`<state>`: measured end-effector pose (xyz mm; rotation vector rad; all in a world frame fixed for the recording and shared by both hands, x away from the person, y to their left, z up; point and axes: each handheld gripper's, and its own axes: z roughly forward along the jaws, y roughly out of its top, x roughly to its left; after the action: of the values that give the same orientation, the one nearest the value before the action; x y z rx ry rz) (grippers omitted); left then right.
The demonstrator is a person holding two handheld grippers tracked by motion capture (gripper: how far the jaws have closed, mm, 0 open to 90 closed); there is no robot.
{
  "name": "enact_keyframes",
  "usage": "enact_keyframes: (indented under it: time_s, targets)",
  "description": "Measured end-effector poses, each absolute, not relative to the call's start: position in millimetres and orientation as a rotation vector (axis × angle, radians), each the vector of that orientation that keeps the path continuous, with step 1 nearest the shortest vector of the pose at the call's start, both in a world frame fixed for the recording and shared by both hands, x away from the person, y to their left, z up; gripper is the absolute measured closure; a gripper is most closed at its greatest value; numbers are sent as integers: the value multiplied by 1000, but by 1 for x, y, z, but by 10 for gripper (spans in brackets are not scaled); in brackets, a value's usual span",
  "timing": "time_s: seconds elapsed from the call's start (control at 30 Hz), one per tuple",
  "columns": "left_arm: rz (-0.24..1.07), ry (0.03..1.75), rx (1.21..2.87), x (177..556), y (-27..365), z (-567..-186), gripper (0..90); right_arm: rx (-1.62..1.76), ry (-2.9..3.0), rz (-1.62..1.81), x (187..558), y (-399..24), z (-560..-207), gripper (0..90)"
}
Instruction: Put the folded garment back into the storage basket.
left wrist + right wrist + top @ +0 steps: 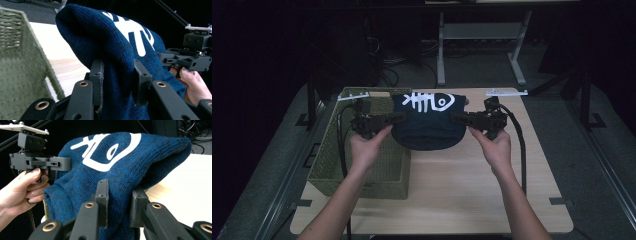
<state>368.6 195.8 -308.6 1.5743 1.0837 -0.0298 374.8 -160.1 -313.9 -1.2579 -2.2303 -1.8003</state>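
A person holds a dark blue knitted hat (pixel 428 120) above the table (pixel 452 195), the left gripper (pixel 396 118) clamped on its 9 o'clock edge and the right gripper (pixel 458 118) on its 3 o'clock edge. The woven basket (pixel 362 170) sits just below at 8 o'clock. Each pinch appears to catch only a fold of stretchy knit, so pulling the hands apart could slip one edge free and drop the hat short of the basket.

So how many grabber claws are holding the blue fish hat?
2. The left gripper pinches the hat on its left side, by the green basket. The right gripper pinches its right side, over the table.
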Motion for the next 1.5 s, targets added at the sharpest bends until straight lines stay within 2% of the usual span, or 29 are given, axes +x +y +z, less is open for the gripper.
enact_keyframes:
  time_s: [0.77,1.5]
  targets:
    - [-9,1132,1534,366,238,-313,655,-1211,-2236,-1778,387,-116,-316,727]
    - [9,1189,1487,365,296,-316,655,-1154,-2154,-1774,405,-61,-323,727]
